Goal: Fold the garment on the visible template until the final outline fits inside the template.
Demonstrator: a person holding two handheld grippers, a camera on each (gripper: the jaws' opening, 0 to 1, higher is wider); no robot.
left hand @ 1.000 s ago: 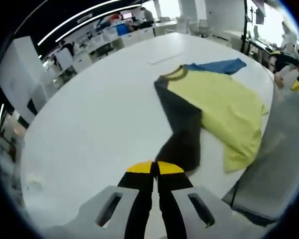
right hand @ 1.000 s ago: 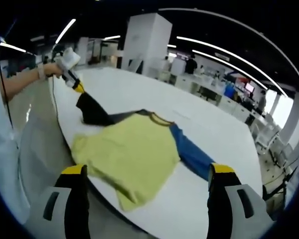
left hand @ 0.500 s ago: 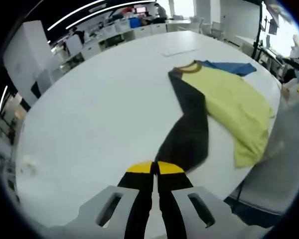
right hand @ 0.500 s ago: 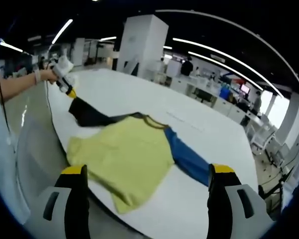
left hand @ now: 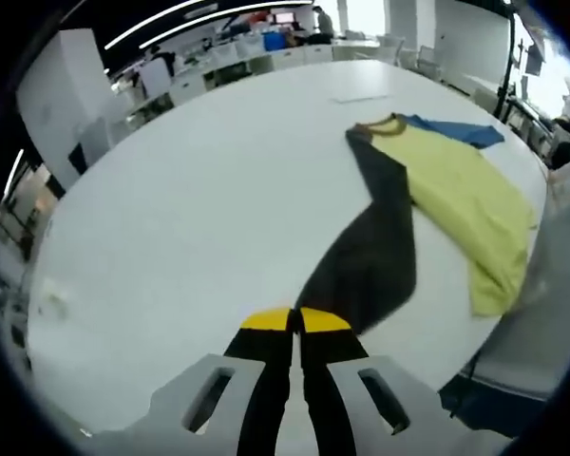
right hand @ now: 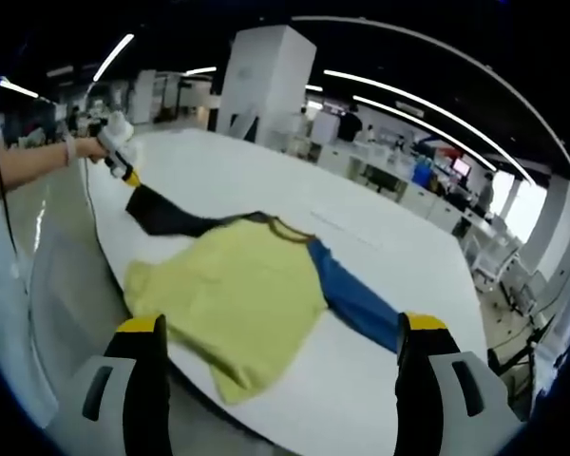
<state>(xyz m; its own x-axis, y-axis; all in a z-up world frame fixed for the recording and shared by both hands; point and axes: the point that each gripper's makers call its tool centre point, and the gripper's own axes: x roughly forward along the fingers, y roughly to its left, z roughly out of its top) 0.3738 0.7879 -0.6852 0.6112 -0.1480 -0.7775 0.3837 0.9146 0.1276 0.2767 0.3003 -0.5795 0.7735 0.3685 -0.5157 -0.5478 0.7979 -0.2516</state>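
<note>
Black sleeve (left hand: 370,256) end hides between the left gripper (left hand: 295,321)'s closed jaws; right gripper (right hand: 280,328) gapes wide, empty, over the yellow shirt (right hand: 237,304).

The left hand-held gripper (left hand: 295,321), with yellow-tipped black jaws on grey plastic bodies, has its jaws pressed together, pinching the end of the black sleeve (left hand: 370,256); in the right gripper view that same left hand-held gripper (right hand: 130,177) sits far off at the upper left, gripped by a hand (right hand: 103,145) on a bare outstretched forearm (right hand: 28,161); the right hand-held gripper (right hand: 281,328) has its yellow-tipped jaws spread wide apart, nothing between them.
</note>
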